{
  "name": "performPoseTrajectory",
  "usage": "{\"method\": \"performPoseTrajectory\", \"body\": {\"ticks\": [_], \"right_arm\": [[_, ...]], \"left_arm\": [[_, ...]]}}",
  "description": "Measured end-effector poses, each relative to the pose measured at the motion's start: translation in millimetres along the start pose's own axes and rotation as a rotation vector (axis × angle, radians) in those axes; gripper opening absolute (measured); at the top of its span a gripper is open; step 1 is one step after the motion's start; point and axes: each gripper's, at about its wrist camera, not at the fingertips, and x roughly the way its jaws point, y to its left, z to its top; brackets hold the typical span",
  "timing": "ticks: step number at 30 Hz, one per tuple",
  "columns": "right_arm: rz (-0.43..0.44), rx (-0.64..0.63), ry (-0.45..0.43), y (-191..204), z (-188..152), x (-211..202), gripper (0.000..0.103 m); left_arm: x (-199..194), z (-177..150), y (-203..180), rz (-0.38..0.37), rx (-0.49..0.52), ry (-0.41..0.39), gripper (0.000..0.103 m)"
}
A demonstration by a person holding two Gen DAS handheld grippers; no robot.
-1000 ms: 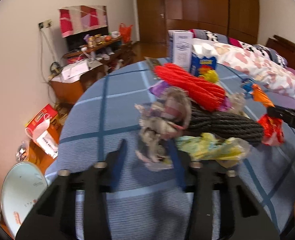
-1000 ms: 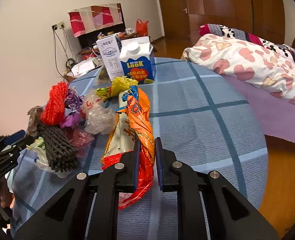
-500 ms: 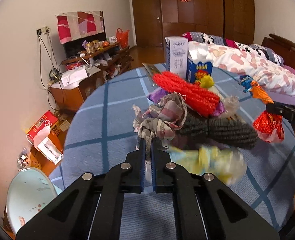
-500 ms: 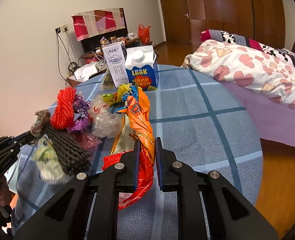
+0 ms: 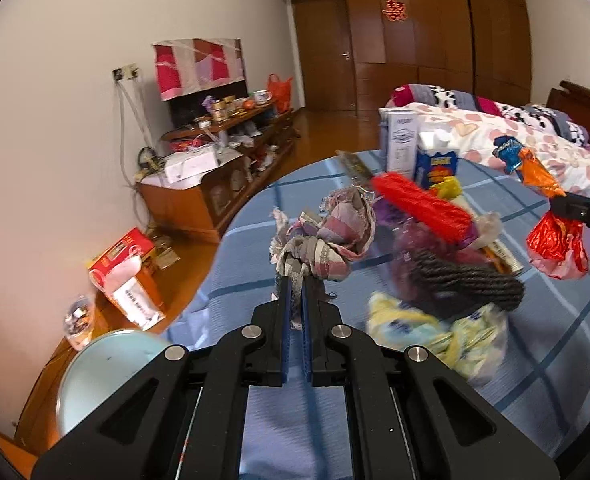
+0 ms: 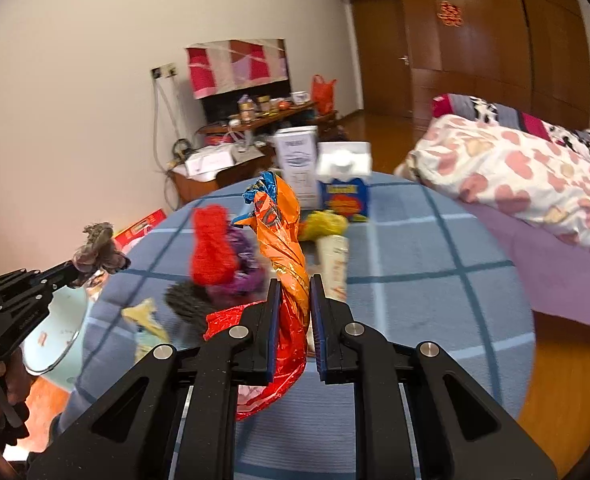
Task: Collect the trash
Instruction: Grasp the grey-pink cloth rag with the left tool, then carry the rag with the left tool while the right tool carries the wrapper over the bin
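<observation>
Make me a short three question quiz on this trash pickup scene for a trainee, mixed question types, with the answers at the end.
1. True or false: the left gripper is shut on a rag.
2. What does the right gripper hold? A) orange snack wrapper B) milk carton C) red mesh roll
3. Fill in: both cartons stand upright on the ___ checked tablecloth.

Key:
1. True.
2. A, the orange snack wrapper.
3. Blue; the white carton and blue milk carton stand on the tablecloth.

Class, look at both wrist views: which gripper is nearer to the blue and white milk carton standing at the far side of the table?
Right. The right gripper, shut on the orange snack wrapper, points toward the milk carton. The left gripper, holding the crumpled rag, is farther back across the trash pile.
</observation>
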Motion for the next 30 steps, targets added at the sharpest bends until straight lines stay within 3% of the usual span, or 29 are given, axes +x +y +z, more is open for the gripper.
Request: {"method": "performPoseTrajectory", "body": {"ticks": [30], "right_arm": [[0.204,-0.197,0.08,151.3,3.1,58.0,0.015]], "left_arm": [[-35.1,-58.5,122.8,0.22,-0.129,0.063,0.004]]}}
